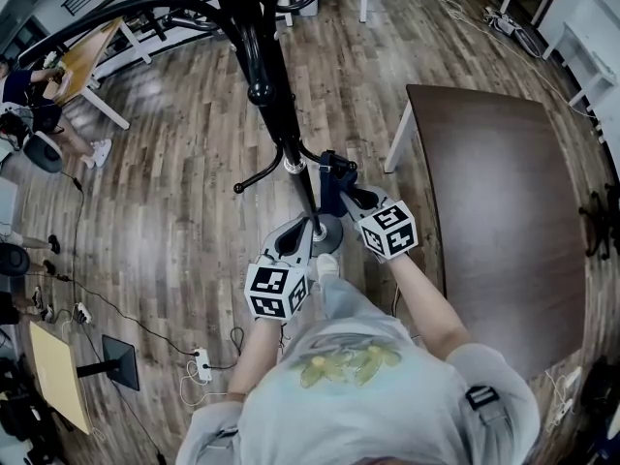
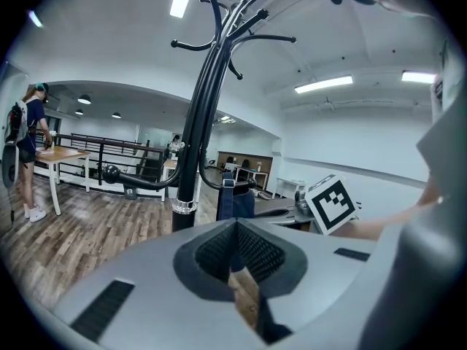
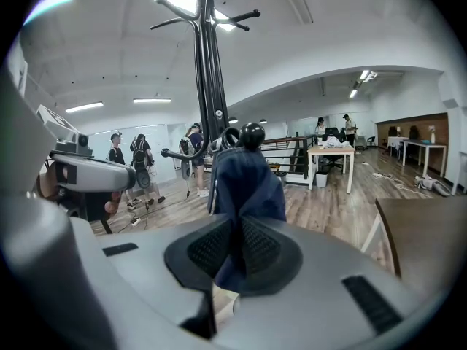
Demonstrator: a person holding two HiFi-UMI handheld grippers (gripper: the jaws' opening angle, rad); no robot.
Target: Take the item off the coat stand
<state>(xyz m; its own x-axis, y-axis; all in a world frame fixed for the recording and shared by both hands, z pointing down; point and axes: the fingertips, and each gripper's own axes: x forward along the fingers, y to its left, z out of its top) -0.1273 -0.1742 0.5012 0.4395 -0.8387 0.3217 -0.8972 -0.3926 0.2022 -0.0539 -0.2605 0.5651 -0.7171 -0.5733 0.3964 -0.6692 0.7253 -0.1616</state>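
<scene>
The black coat stand (image 1: 274, 95) rises in front of me. A dark blue cloth item (image 1: 332, 187) hangs from a low, ball-tipped hook (image 3: 252, 133) on it. In the right gripper view the blue item (image 3: 246, 184) runs down between the pads, and my right gripper (image 3: 235, 250) is shut on it. In the head view my right gripper (image 1: 347, 194) reaches the cloth from the right of the pole. My left gripper (image 1: 302, 232) is low beside the pole near the stand's base; its jaws are shut with nothing between them (image 2: 235, 246). The left gripper view shows the blue item (image 2: 235, 199) just beyond the pole (image 2: 193, 144).
A dark brown table (image 1: 504, 211) stands close on the right. The stand's round base (image 1: 329, 229) sits on the wooden floor. Cables and a power strip (image 1: 201, 364) lie at the lower left. People stand by a desk (image 1: 87, 56) at the far left.
</scene>
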